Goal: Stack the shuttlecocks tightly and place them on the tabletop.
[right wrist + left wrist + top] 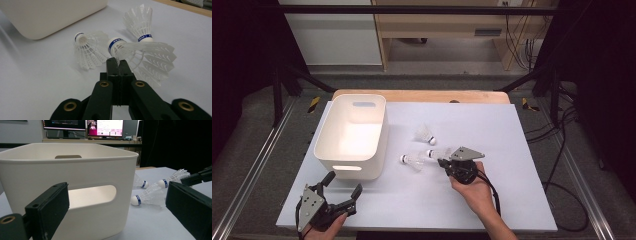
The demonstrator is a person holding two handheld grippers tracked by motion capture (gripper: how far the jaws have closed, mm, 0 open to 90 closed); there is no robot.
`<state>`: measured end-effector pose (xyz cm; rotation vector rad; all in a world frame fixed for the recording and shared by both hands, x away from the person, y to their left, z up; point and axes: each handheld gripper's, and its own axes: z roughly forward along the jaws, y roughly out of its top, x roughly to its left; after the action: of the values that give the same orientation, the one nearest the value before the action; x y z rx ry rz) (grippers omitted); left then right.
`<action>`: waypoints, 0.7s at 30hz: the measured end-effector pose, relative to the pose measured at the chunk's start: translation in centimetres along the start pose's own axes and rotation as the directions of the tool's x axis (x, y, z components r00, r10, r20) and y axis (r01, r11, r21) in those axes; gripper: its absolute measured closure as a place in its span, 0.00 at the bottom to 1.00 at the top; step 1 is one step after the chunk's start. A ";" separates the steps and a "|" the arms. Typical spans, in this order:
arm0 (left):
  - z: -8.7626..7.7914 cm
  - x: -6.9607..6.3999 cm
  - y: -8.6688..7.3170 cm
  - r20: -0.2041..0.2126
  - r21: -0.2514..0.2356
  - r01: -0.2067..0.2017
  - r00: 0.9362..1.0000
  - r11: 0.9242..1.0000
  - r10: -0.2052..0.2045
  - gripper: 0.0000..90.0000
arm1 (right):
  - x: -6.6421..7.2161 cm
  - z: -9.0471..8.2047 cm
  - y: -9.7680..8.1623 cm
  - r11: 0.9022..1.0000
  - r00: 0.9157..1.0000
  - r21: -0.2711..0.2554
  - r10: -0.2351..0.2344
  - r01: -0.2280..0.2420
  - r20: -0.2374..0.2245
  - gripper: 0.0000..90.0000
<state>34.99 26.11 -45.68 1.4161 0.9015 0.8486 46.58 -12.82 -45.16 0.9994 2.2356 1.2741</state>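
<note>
Shuttlecocks number three in the high view: one (425, 134) lies apart at twelve o'clock of the other two, a second (413, 160) lies close by the white bin (328, 146), and a third (438, 153) is pinched by the right gripper (444, 162), whose jaws are pressed together on its skirt. One bin stands at nine o'clock of the group. The left gripper (343, 185), jaws spread wide with nothing between them, rests at seven o'clock of the white table sheet (492, 200); grey floor, cables and a wooden shelf lie beyond.

Left gripper view: its two jaws stand apart, framing the bin's near wall (82, 182) with its handle slot; all three shuttlecocks lie at three o'clock, and lit monitors (105, 127) glow on a desk behind.

Right gripper view: the jaws meet on the feathers of the held shuttlecock (140, 53); one shuttlecock (87, 48) lies at ten o'clock, another (140, 22) at twelve, the bin's corner (50, 15) beyond.
</note>
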 end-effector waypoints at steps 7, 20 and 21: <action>0.0 0.0 0.0 0.001 0.000 0.000 1.000 1.000 0.000 0.06 | 0.2 0.0 -0.1 1.000 1.000 0.003 -0.010 0.010 0.000 1.00; 0.0 -0.1 0.0 0.004 0.001 -0.002 1.000 1.000 0.002 0.06 | 0.1 -0.1 -0.4 1.000 1.000 0.004 -0.005 0.005 -0.002 1.00; 0.0 -0.1 0.0 0.004 0.001 -0.002 1.000 1.000 0.002 0.06 | 0.1 -0.1 -0.4 1.000 1.000 0.004 -0.003 0.003 -0.003 1.00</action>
<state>35.01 26.04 -45.68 1.4198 0.8977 0.8463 46.27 -12.93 -45.46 0.9962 2.2419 1.2704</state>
